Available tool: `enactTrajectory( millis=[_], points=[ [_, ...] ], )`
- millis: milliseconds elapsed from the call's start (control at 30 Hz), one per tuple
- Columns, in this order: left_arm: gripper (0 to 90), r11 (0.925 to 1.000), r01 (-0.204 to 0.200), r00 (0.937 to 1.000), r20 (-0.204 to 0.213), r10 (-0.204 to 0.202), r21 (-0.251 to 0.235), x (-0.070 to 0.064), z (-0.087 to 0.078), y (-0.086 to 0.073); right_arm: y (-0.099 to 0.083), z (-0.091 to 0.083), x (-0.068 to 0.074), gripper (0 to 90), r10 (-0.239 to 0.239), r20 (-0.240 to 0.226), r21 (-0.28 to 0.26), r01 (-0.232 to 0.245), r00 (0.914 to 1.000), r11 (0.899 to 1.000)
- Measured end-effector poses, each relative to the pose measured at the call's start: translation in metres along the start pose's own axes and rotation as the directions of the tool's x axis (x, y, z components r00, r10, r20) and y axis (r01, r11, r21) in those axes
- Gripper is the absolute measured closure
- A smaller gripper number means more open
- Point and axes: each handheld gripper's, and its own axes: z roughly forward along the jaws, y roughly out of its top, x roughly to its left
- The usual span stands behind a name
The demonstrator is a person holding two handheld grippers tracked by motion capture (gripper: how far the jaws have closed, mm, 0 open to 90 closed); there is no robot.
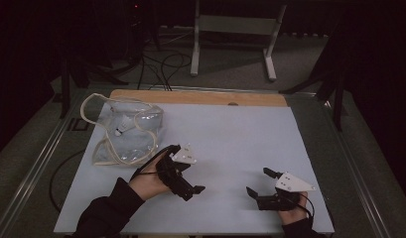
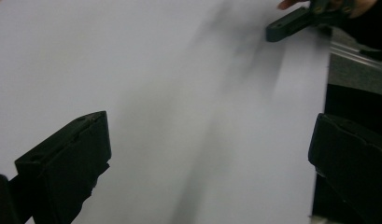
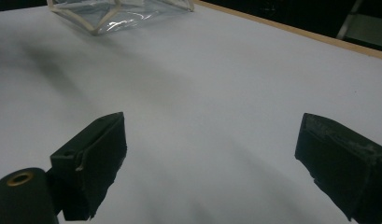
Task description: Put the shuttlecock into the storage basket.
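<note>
A clear plastic pouch with cream trim lies crumpled at the back left of the pale mat. Something small and white sits inside it. My left gripper is held just right of the pouch, near the mat's middle front, open with nothing between its jaws. In the left gripper view the left gripper stands open over bare mat. My right gripper is at the front right, open and holding nothing. In the right gripper view the right gripper faces the pouch far off.
A wooden strip runs along the mat's far edge. Beyond the table stands a white metal frame with cables on the floor. One jaw of the right gripper shows at the mat's edge in the left gripper view.
</note>
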Motion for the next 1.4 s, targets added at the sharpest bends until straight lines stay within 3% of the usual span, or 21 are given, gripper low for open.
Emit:
enactTrajectory(
  millis=[233, 333, 433, 700, 867, 1400],
  points=[
    [0.3, 0.9998, 0.020, 0.9998, 0.006, -0.020, -0.006, 0.002, 0.006, -0.013, 0.000, 0.000, 0.000, 8.9, 0.006, -0.003, 0.004, -0.006, 1.0000, 1.000],
    [0.3, 0.9985, 0.031, 0.9995, 0.002, -0.031, -0.044, 0.002, 0.009, -0.021, 0.000, 0.000, 0.000, 8.9, 0.004, -0.003, 0.003, -0.004, 1.0000, 1.000],
    [0.2, 0.9979, 0.040, 0.9992, -0.006, -0.041, -0.050, 0.003, 0.010, -0.027, 0.000, 0.000, 0.000, 8.9, 0.004, -0.002, 0.005, -0.004, 1.0000, 1.000],
    [0.2, 0.9980, 0.034, 0.9992, -0.022, -0.035, -0.054, 0.002, 0.013, -0.039, 0.000, 0.000, 0.000, 8.9, 0.002, -0.001, 0.004, -0.002, 1.0000, 1.000],
    [0.2, 0.9981, 0.038, 0.9992, -0.014, -0.039, -0.049, 0.003, 0.011, -0.053, 0.000, -0.001, 0.000, 8.9, 0.000, -0.001, 0.002, 0.000, 1.0000, 1.000],
    [0.3, 0.9969, 0.071, 0.9951, -0.066, -0.073, -0.033, 0.008, -0.011, -0.101, 0.001, 0.000, 0.001, 8.9, -0.003, -0.002, 0.005, 0.003, 1.0000, 1.000]
  ],
)
